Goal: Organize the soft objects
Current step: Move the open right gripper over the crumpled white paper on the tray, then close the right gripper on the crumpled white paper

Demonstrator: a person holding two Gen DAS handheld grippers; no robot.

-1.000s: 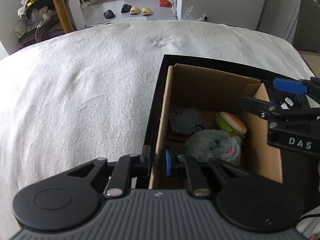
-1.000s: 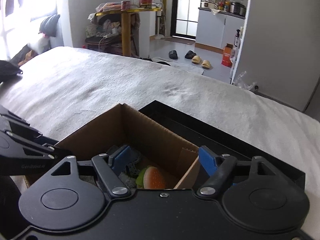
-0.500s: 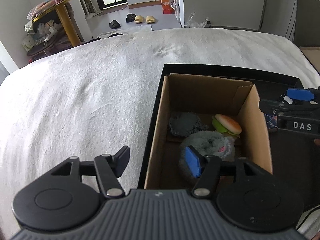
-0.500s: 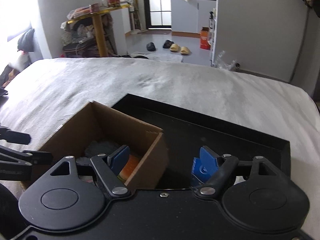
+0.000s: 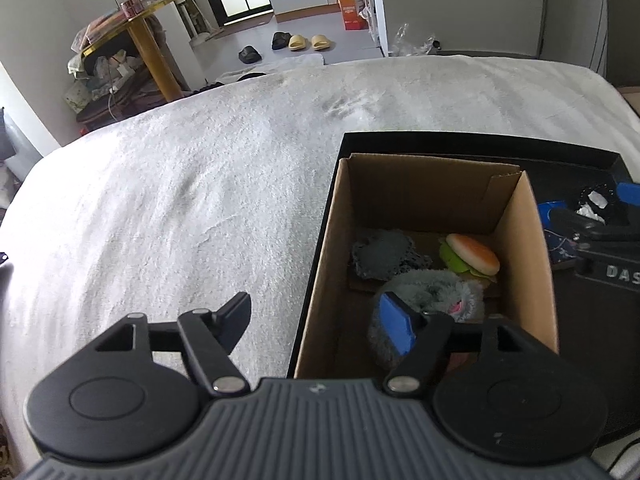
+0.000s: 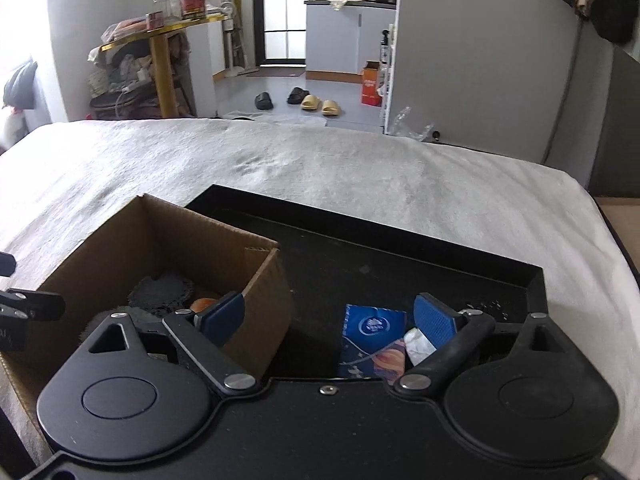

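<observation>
Your right gripper is spread wide and empty just above the blue tissue pack in the black tray; your left gripper is also open, holding nothing. If you descend crooked, one finger may hit the cardboard box beside it, where the plush hamburger already lies.

A bed covered by a white textured blanket is seen before grey walls. A cluttered gold-legged round table and what seem to be slippers are placed on the grey floor.

daylight, bright | window glare at left | fisheye edge distortion | sharp
</observation>
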